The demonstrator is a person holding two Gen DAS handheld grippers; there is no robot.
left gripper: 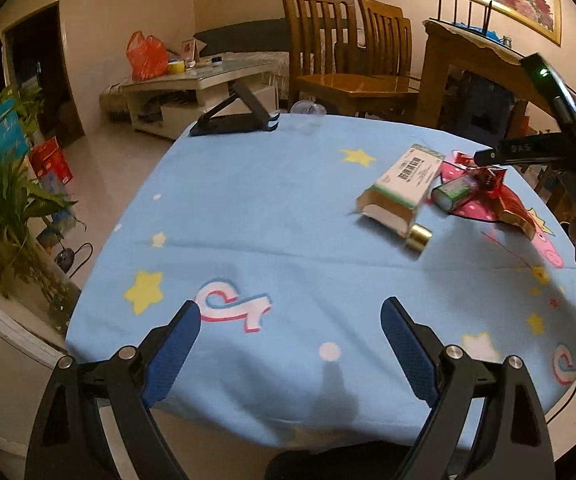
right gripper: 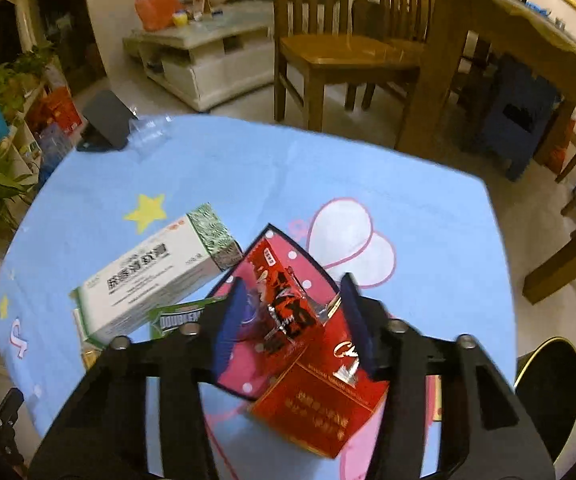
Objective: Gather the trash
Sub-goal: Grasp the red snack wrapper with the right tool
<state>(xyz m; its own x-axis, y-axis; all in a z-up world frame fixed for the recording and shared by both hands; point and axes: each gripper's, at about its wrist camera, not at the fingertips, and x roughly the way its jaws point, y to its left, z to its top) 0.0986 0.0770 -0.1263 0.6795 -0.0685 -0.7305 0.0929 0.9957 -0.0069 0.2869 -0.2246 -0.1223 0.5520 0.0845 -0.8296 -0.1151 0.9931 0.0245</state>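
Right wrist view: your right claw (right gripper: 289,320) pinches the crumpled red wrapper (right gripper: 288,312); left claw (left gripper: 288,344) wide, empty; lift next.

Legible print scarce. Green pack (right gripper: 176,318): white capitals "DOUBLEM…", remainder hidden behind gripper. White-and-green carton (right gripper: 148,276): bold dark Chinese characters along side, too blurred to read. Red box (right gripper: 319,404): gold script and gold Chinese lines, illegible.
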